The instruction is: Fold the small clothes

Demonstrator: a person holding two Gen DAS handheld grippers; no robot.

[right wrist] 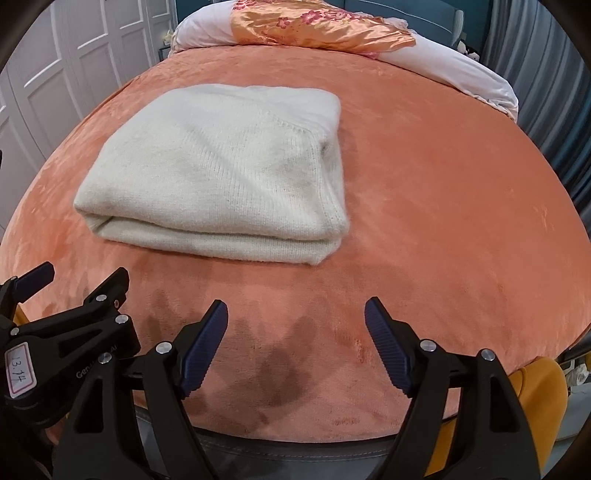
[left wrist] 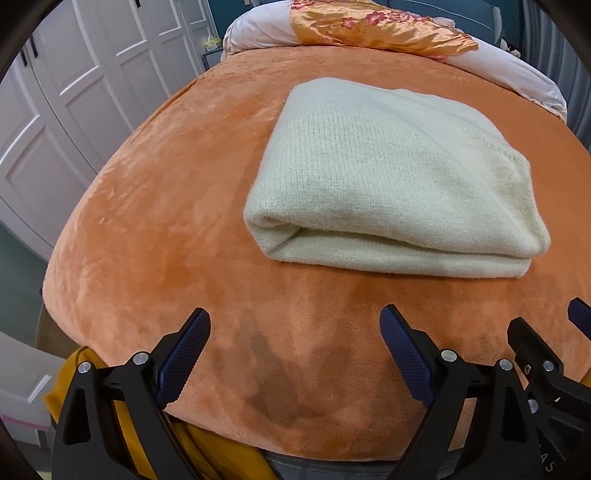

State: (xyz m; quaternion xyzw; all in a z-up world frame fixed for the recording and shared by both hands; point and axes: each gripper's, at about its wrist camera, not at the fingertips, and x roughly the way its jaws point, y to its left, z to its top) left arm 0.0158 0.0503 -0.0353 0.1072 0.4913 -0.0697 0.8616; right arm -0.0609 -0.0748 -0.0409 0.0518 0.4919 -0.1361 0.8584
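- A cream knitted sweater (left wrist: 391, 184) lies folded into a thick rectangular bundle on the bed's orange plush blanket (left wrist: 155, 221), its layered folded edge facing the grippers.
- The left gripper (left wrist: 295, 354) hovers over bare blanket on the near side of the sweater; its fingers (left wrist: 184, 354) are spread wide, with nothing between them.
- The right gripper (right wrist: 295, 343) hovers just beside the left one, also short of the sweater, its blue-padded fingers (right wrist: 388, 350) released and apart from the fabric.
- Beyond the sweater, at the far end of the bed, lie a white quilt (right wrist: 461, 70) and an orange floral satin cover (right wrist: 317, 27).
- White panelled wardrobe doors (left wrist: 74, 92) stand left of the sweater, past the bed's edge.
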